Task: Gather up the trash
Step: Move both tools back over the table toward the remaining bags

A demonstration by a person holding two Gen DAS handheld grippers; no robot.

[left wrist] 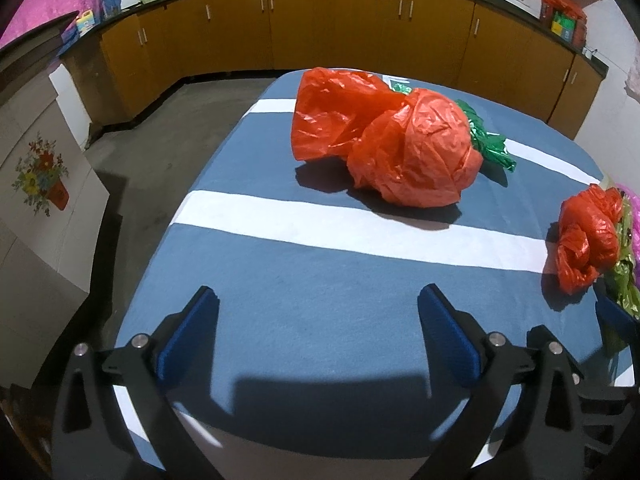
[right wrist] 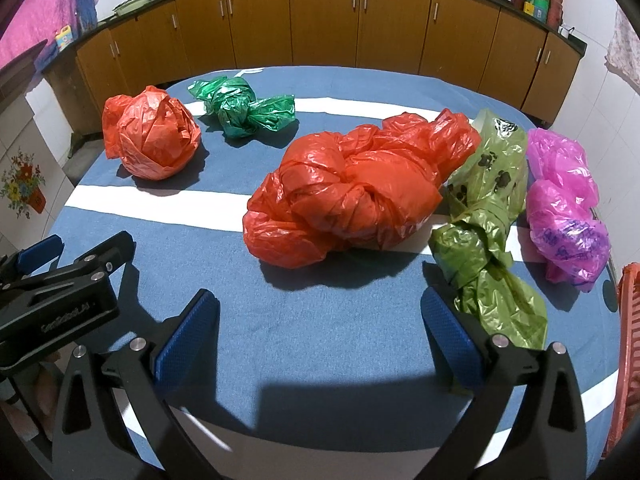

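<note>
Both grippers, left [left wrist: 318, 306] and right [right wrist: 320, 310], hover spread wide and empty at the table's near edge. Nearest is the knotted red bag [right wrist: 344, 196]; pinch its knot, not loose film.

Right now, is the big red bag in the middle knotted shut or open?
Knotted shut: the big red bag is twisted into a knot at its middle, lying on the table.

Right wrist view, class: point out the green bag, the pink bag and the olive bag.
green bag [right wrist: 240, 106], right wrist view, its knot.
pink bag [right wrist: 566, 208], right wrist view, its middle.
olive bag [right wrist: 486, 208], right wrist view, its twisted waist.
</note>
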